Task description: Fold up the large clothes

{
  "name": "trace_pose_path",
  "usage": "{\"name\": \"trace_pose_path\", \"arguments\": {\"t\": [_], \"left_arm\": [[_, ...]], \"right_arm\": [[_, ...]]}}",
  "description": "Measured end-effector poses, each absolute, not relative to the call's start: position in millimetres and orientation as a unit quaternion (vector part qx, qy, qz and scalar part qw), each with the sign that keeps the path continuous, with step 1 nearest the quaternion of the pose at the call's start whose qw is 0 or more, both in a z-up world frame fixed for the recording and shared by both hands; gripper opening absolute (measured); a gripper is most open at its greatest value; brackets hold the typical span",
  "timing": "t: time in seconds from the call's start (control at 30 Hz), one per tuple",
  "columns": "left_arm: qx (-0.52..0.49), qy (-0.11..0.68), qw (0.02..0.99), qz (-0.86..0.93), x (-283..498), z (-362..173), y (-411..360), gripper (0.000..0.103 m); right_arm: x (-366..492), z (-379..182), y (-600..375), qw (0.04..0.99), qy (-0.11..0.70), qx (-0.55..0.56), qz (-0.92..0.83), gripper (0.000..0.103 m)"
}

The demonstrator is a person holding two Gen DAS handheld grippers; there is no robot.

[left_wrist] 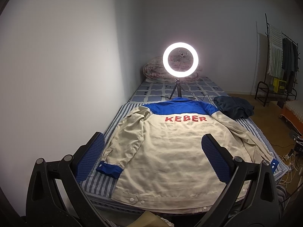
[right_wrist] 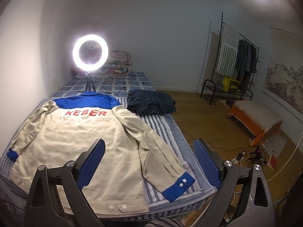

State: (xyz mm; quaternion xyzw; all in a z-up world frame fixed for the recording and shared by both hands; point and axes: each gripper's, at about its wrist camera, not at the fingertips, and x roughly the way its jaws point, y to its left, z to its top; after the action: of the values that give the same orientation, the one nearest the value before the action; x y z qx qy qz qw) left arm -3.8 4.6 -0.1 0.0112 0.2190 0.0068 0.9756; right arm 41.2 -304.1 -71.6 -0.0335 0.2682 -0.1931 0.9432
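Note:
A beige work jacket [left_wrist: 170, 151] with a blue yoke, blue cuffs and red "KEBER" lettering lies back-up and spread flat on the striped bed; it also shows in the right wrist view [right_wrist: 75, 138]. Its left sleeve cuff [left_wrist: 108, 168] lies by the left edge. Its right sleeve cuff [right_wrist: 178, 186] lies near the bed's right edge. My left gripper [left_wrist: 153, 147] is open and empty, above the jacket's lower half. My right gripper [right_wrist: 149, 151] is open and empty, above the right sleeve.
A lit ring light [left_wrist: 180, 60] on a tripod stands behind the collar. A folded dark garment [right_wrist: 150, 102] lies at the bed's right side. A rolled quilt [right_wrist: 118, 61] is at the far end. A clothes rack [right_wrist: 236, 62], an orange bench [right_wrist: 253, 117] and floor cables [right_wrist: 240, 155] are on the right.

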Motion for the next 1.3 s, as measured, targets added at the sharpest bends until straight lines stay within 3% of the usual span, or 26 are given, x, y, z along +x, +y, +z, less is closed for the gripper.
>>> {"name": "trace_pose_path", "arguments": {"t": [1.3], "left_arm": [[-0.01,0.248,0.968,0.042,19,-35,60,0.103]], "right_arm": [[105,-59,-233,0.965,0.246,-0.054,-0.071,0.094]]}}
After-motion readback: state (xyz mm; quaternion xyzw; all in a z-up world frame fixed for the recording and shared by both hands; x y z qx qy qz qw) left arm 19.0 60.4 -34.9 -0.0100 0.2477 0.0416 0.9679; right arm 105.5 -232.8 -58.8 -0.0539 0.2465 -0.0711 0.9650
